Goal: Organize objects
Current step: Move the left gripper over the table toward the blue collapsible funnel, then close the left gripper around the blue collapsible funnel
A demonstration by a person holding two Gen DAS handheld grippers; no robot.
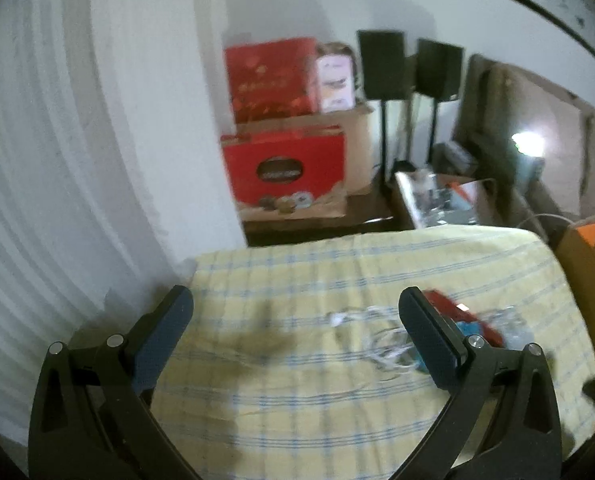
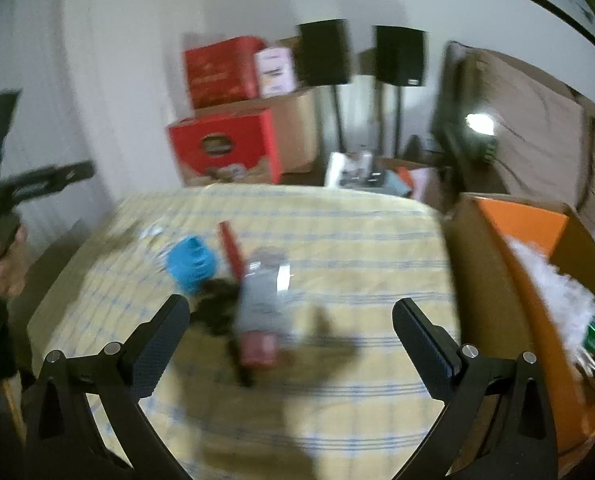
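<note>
A table with a yellow checked cloth [image 1: 297, 380] [image 2: 357, 248] holds a small cluster of objects. In the right wrist view a blue round object [image 2: 191, 264], a flat red item [image 2: 231, 250], a clear packet with a red end [image 2: 263, 312] and a dark object [image 2: 217, 306] lie together, blurred. My right gripper [image 2: 291, 308] hovers open above and just in front of them. My left gripper [image 1: 297, 296] is open over the cloth's left half; a white cable [image 1: 381, 340] and the red item [image 1: 457, 312] lie by its right finger. A hand holds the left gripper [image 2: 1, 184] at the far left.
An open cardboard box [image 2: 537, 272] with an orange flap and white fluffy stuff stands against the table's right edge. Behind the table are red boxes [image 1: 285, 168], a carton, two black speakers [image 1: 381, 64] on stands and a cluttered low table. A white wall runs along the left.
</note>
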